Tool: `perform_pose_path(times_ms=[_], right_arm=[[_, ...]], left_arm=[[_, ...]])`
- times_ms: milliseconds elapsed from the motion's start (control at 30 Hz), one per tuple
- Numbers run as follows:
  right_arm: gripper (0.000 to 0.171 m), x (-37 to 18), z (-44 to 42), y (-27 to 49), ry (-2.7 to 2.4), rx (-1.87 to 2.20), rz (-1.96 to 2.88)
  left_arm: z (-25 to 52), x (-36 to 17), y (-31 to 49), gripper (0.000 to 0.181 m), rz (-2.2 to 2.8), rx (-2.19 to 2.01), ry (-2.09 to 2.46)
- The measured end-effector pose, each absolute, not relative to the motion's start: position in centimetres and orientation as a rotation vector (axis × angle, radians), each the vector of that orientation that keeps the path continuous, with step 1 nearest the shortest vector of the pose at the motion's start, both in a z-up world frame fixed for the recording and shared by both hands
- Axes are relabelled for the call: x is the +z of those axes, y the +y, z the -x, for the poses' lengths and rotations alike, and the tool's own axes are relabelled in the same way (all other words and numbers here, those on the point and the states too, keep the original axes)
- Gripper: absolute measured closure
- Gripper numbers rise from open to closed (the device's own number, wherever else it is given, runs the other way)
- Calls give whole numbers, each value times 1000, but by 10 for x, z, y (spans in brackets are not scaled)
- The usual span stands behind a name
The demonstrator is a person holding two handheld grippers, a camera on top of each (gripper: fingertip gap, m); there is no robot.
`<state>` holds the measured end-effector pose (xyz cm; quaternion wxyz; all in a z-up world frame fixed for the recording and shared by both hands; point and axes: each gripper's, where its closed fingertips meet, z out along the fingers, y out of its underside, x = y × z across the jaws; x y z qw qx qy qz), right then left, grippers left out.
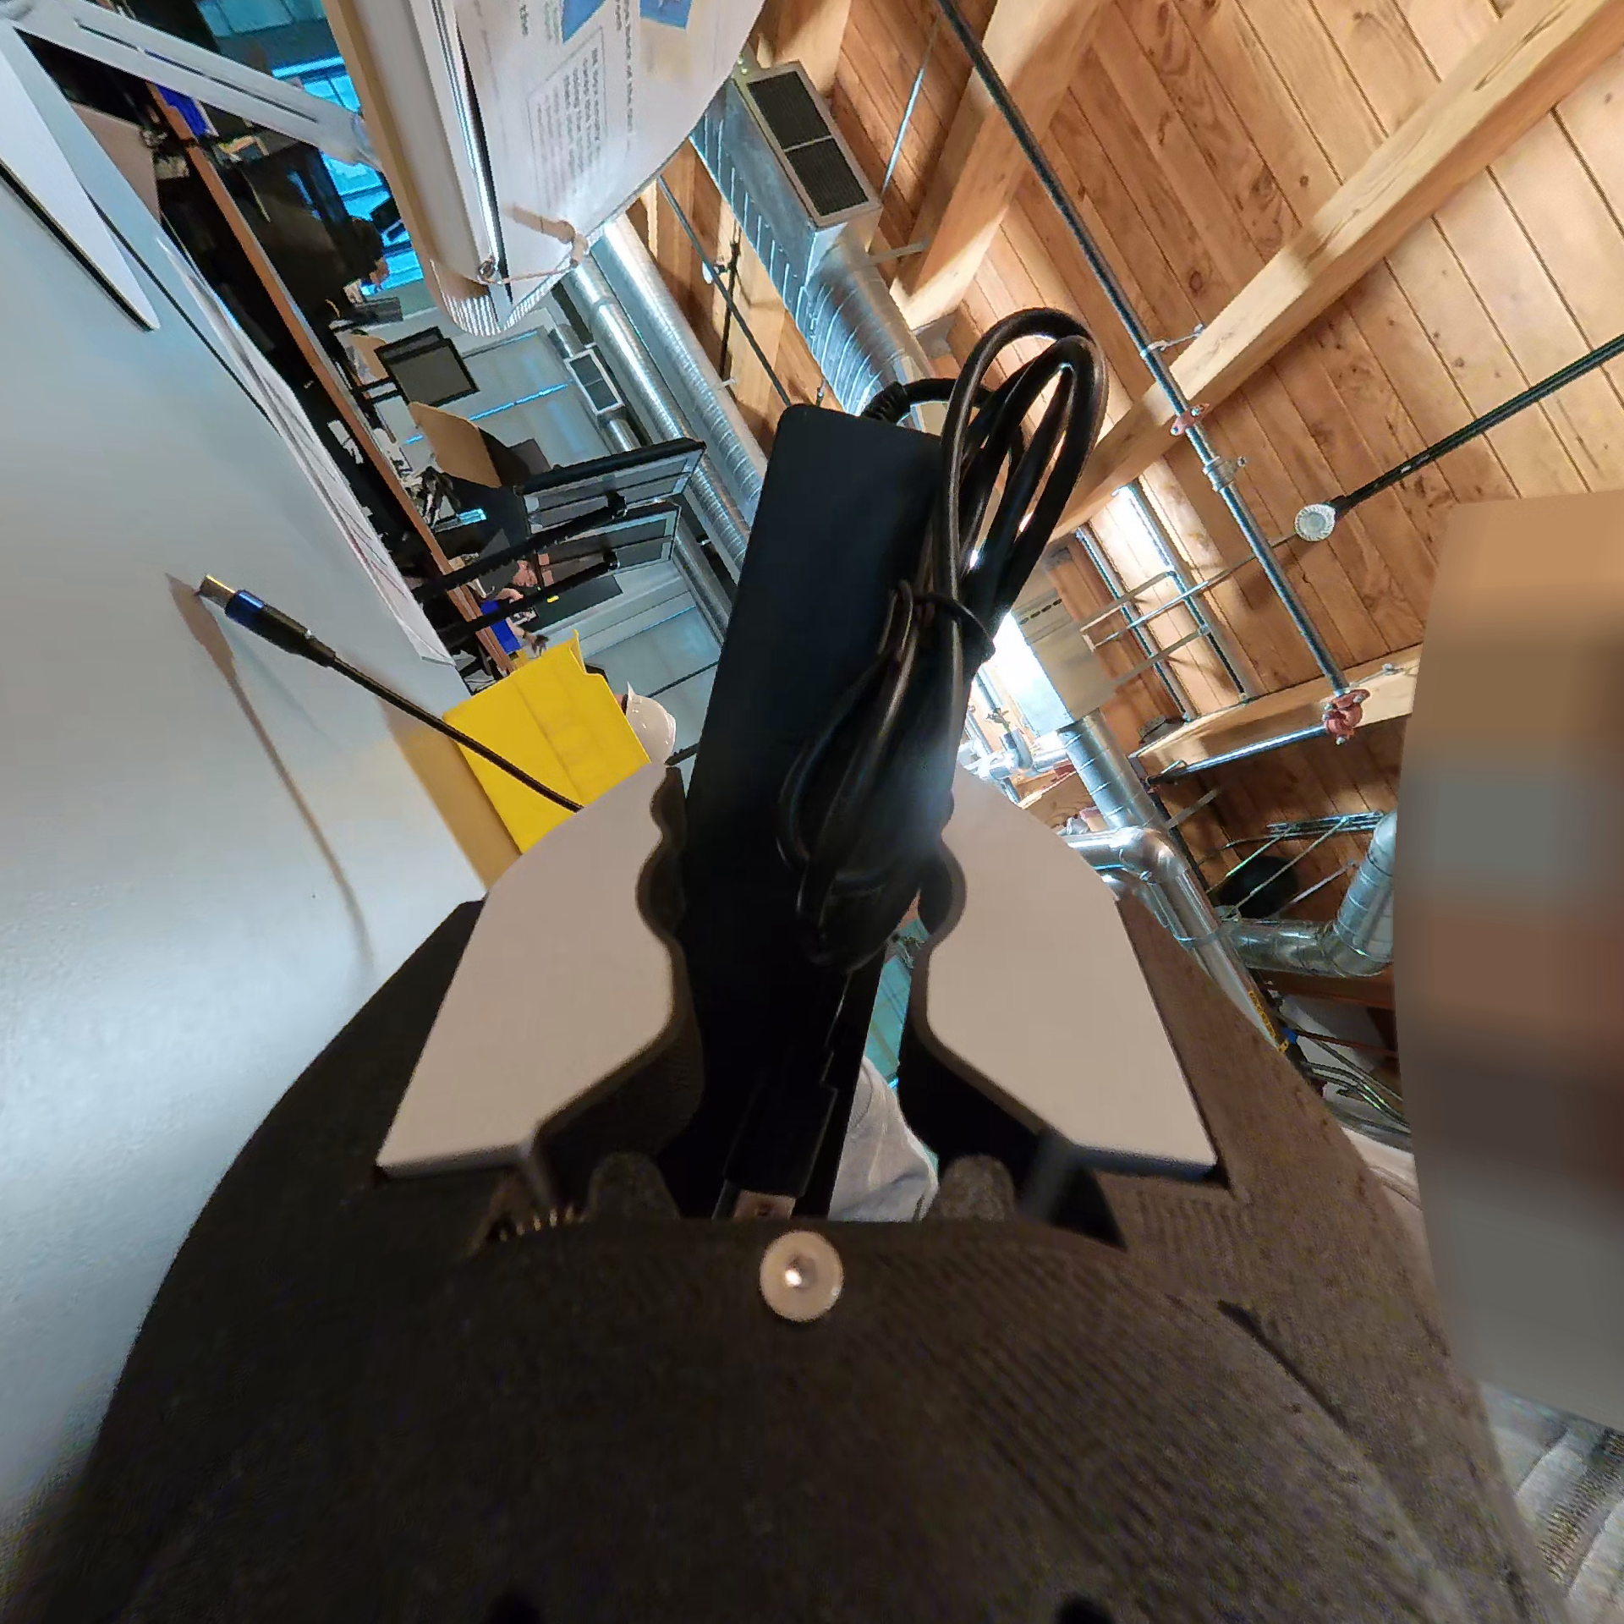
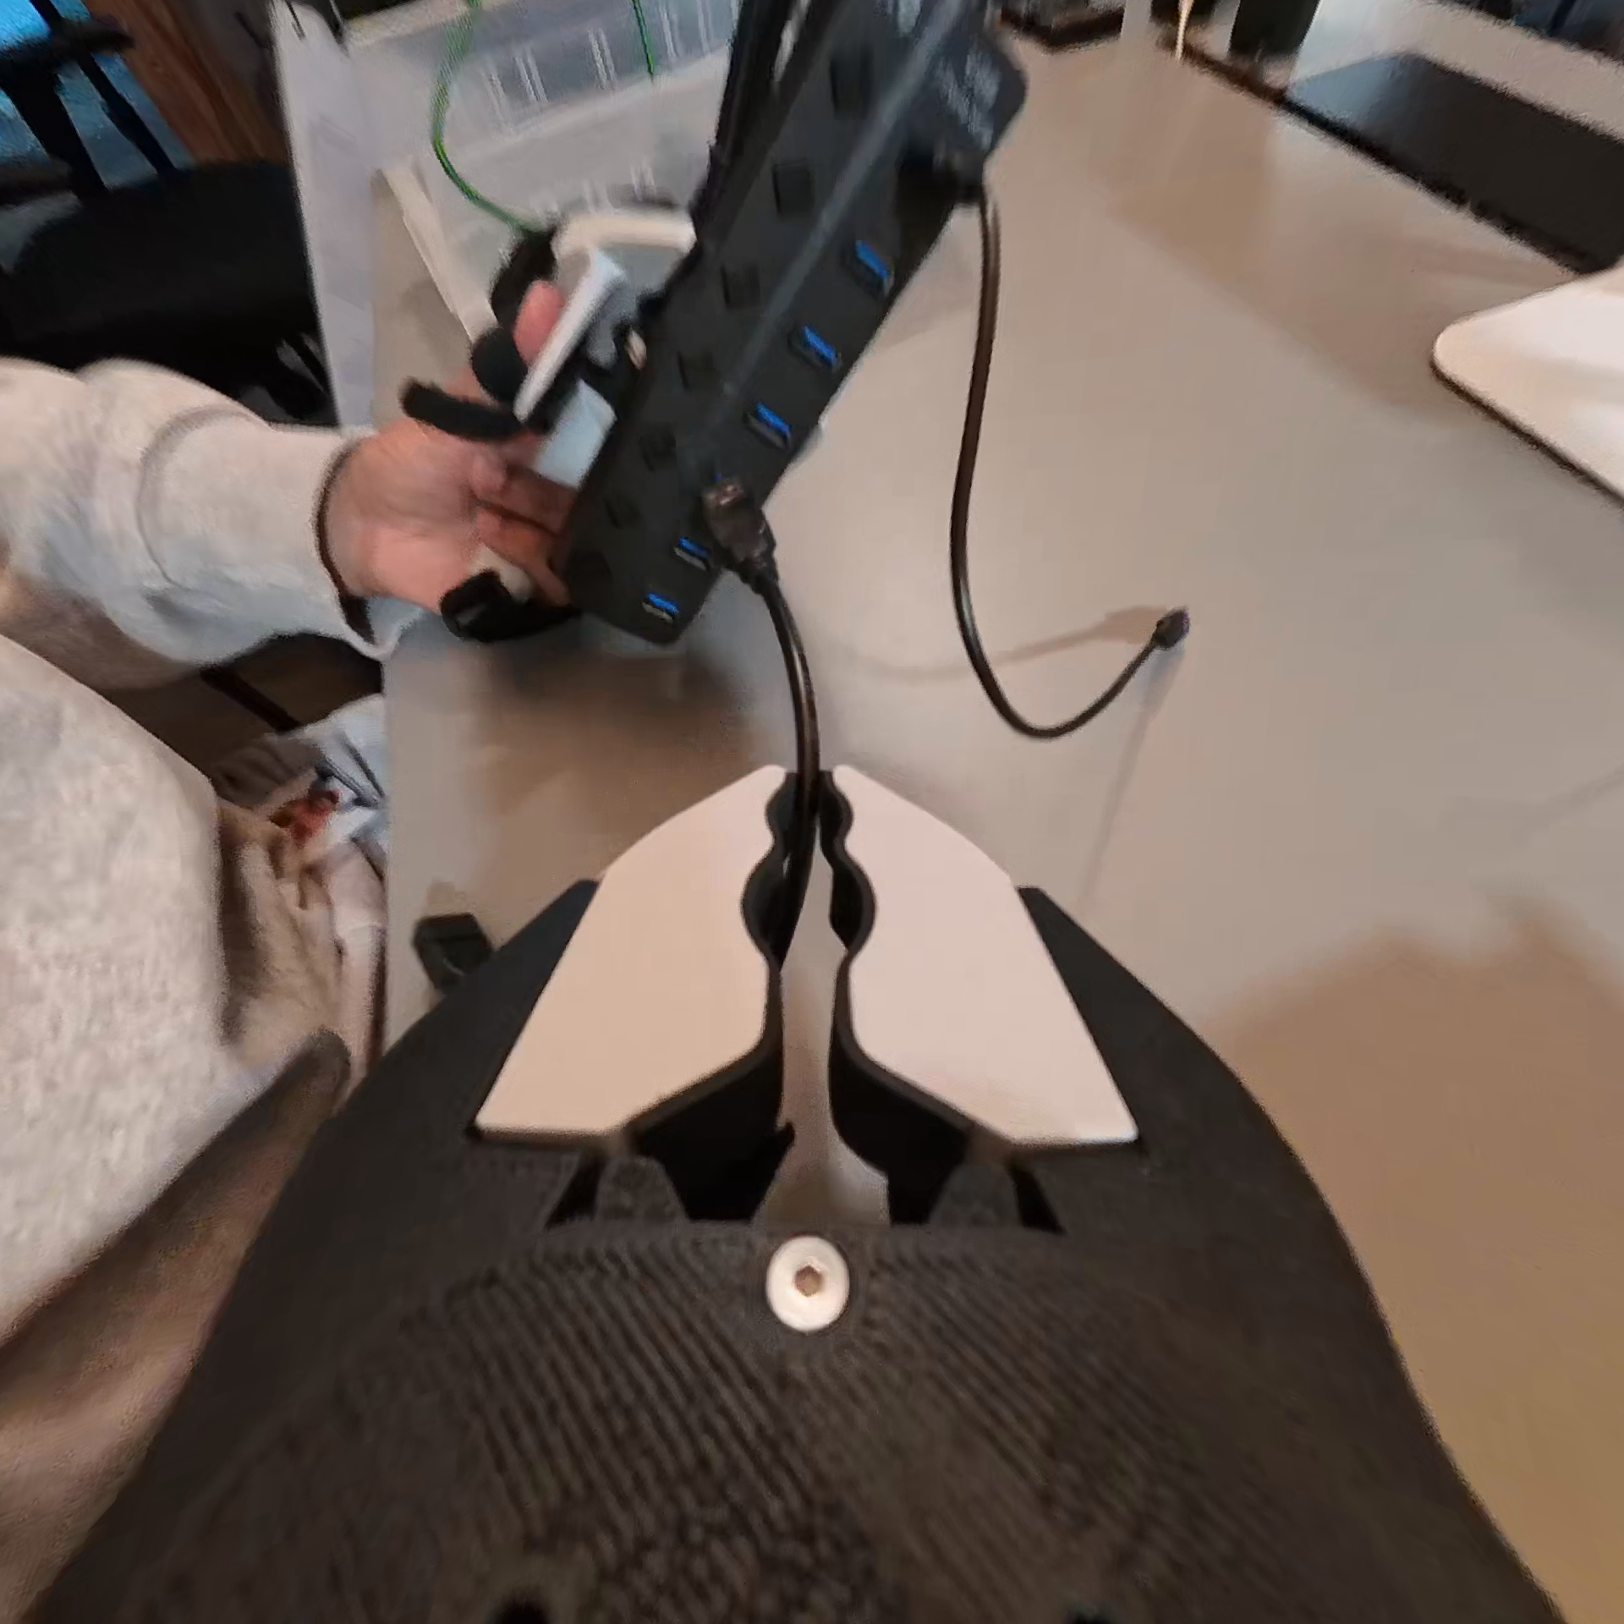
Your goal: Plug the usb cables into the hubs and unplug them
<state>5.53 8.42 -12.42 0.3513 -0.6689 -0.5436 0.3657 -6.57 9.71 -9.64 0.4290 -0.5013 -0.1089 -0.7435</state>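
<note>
Slab-shaped black hub (image 1: pixel 817 668), thin glossy cable (image 2: pixel 801 694) pinched

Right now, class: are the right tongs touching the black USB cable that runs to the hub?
Touching. The right wrist view shows the right tongs closed on the black USB cable, pinched between the tips, its plug at the hub.

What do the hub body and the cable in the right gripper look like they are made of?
The hub looks like matte black moulded plastic: dull, even surface and blue port inserts. The cable in the right gripper looks rubber or PVC jacketed: smooth, slightly glossy, bending in a soft curve. Its plug seems to be black moulded plastic; blur leaves this open.
</note>
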Motion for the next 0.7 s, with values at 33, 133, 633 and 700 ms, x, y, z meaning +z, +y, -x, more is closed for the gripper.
perform_pose_path(times_ms=[33, 133, 633, 700], right_arm=[[167, -135, -56, 85, -1440, 897, 1763], [166, -169, -63, 89, -1539, 711, 1908], [138, -182, -28, 91, -1512, 645, 1824], [142, -190, -21, 91, -1562, 595, 1844]], left_arm=[[66, -96, 97, 129, 1251, -1856, -272], [66, -96, 97, 129, 1252, -1857, -274], [68, -97, 99, 129, 1252, -1845, -297], [68, -97, 99, 129, 1252, -1845, -296]])
